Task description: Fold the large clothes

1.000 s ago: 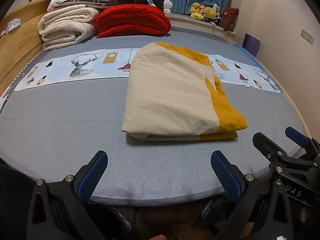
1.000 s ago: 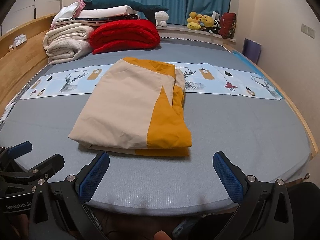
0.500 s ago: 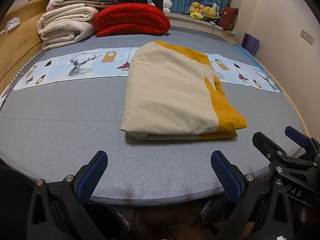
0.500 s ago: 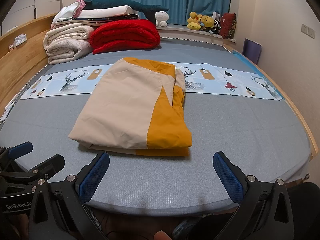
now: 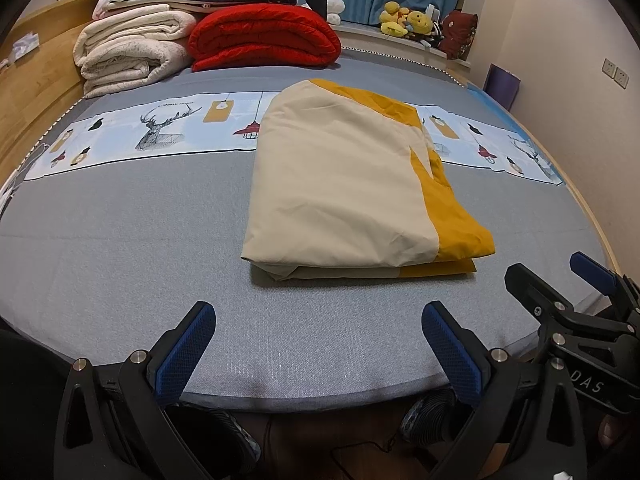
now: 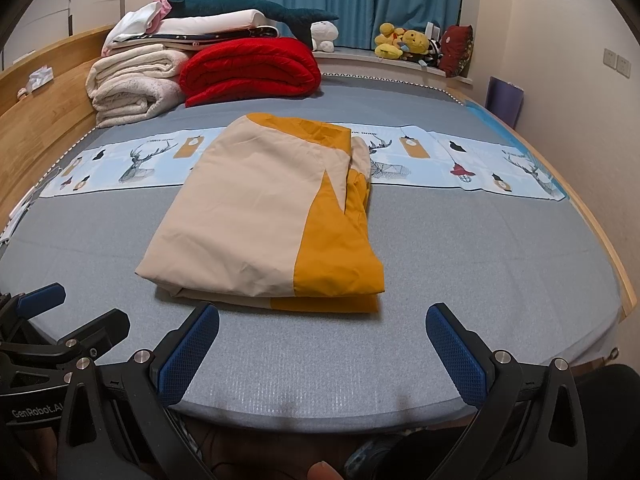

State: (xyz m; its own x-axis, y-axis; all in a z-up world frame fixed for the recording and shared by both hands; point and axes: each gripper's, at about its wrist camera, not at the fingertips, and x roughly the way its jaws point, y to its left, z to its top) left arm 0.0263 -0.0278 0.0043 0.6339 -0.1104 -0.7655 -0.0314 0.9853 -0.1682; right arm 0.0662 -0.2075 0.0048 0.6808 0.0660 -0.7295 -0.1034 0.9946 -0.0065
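A large cream and mustard-yellow garment point(image 5: 344, 184) lies folded into a flat rectangle on the grey bed point(image 5: 120, 240); it also shows in the right wrist view point(image 6: 260, 216). My left gripper point(image 5: 318, 346) is open and empty, held at the bed's near edge just short of the fold. My right gripper point(image 6: 320, 350) is open and empty at the same edge. The right gripper also shows at the right of the left wrist view point(image 5: 560, 292), and the left gripper at the left of the right wrist view point(image 6: 68, 316).
A printed light-blue strip point(image 5: 160, 128) crosses the bed under the garment. Folded white blankets point(image 5: 132, 52) and a red quilt point(image 5: 264, 36) are stacked at the headboard. Plush toys point(image 5: 404, 20) sit on the window ledge. A wall is to the right.
Both grippers have drifted slightly; the view of the garment shifted a little. The garment has not moved and both grippers stay open.
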